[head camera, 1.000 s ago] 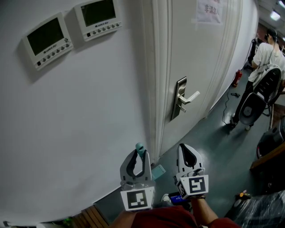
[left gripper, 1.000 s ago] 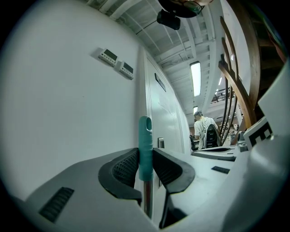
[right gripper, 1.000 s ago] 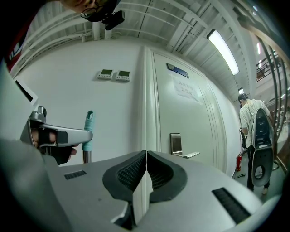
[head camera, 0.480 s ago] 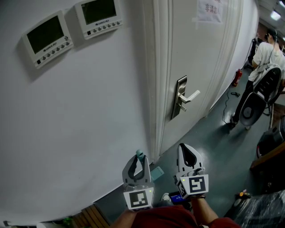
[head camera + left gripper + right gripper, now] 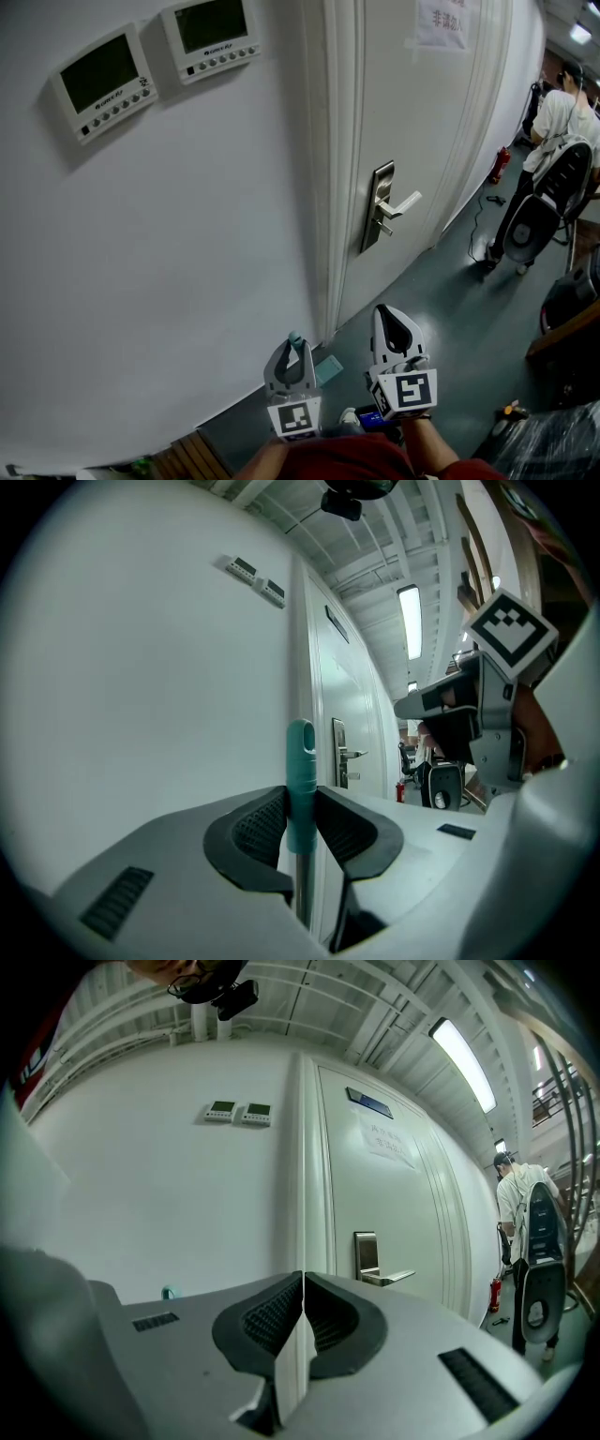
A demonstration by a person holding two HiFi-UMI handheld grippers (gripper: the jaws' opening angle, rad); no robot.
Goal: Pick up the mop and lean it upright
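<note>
Our left gripper (image 5: 300, 819) clamps the mop (image 5: 301, 761) by its teal handle top, upright near the wall (image 5: 187, 262). The right gripper (image 5: 302, 1314) is closed on nothing. We should rest the tip against the wall before releasing.

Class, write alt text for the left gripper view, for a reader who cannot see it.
The left gripper has its jaws closed on the teal top end of an upright mop handle, close to a white wall. Beyond it stands a white door with a lever handle, and the right gripper shows at the right.
</note>
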